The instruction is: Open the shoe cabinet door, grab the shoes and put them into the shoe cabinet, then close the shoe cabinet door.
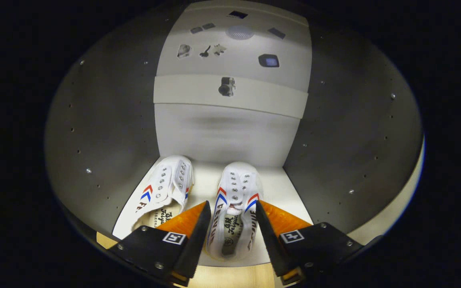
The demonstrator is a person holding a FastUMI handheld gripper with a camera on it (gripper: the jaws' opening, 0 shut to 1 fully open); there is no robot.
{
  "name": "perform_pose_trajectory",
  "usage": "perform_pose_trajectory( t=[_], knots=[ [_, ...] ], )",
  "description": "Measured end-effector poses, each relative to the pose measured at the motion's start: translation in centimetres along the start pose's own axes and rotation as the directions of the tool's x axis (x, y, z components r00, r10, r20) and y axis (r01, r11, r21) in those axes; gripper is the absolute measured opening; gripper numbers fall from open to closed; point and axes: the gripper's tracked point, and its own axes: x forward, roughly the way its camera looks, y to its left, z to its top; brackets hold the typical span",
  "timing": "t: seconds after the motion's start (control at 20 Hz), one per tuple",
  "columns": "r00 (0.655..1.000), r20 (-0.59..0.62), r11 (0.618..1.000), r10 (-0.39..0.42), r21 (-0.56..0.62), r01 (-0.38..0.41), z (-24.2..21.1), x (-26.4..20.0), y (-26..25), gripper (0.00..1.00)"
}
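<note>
Two white canvas shoes with red and blue stripes stand side by side, toes pointing inward, on the pale shelf [282, 188] inside the shoe cabinet. The left shoe [170, 180] lies beside the left wall, just past my left finger. The right shoe [236, 184] sits between my fingers, its heel end toward me. My gripper [232, 205] is shut on this shoe, with one finger pressed against each side near the opening. The shoe's sole rests on the shelf.
Grey cabinet side walls stand close on the left [106, 132] and right [354, 132], with a pale back panel [222, 136] beyond the shoes. A small camera [226, 86] hangs on a white band above. A wooden surface [230, 278] lies below the shelf's front edge.
</note>
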Motion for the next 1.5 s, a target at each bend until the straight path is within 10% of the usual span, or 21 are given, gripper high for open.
perform_pose_trajectory(
  t=[0.2, 0.85, 1.5],
  knots=[
    [0.996, 0.087, 1.0, 0.011, 0.016, -0.013, 2.1, -6.7, -0.8, 0.94],
    [0.959, 0.282, 0.998, -0.025, 0.066, 0.007, 0.6, -32.8, -6.8, 0.95],
    [0.929, 0.22, 0.95, -0.296, 0.17, 0.262, -10.3, -46.7, -22.8, 0.95]
  ],
)
